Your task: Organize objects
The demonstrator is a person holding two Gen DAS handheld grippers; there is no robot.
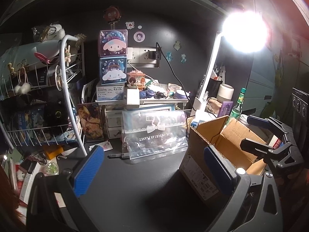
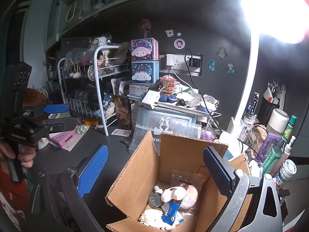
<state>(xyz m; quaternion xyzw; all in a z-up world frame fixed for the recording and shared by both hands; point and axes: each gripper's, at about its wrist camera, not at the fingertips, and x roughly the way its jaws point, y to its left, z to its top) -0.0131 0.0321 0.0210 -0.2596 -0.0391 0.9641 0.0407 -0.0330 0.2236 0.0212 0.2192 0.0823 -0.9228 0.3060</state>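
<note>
both tools are spread open and empty: the left tool (image 1: pixel 152 171) over bare dark surface (image 1: pixel 135 183), the right tool (image 2: pixel 154 171) above the open cardboard box (image 2: pixel 139 166). the box stands near the surface's front edge, small items (image 2: pixel 170 199) piled inside, just in front of a clear zip bag (image 1: pixel 154 135).

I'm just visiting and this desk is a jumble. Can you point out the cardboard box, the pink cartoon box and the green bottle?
cardboard box (image 2: pixel 135 166), right wrist view, on its left wall.
pink cartoon box (image 2: pixel 144 49), right wrist view, on its front face.
green bottle (image 1: pixel 236 111), left wrist view, on its body.
</note>
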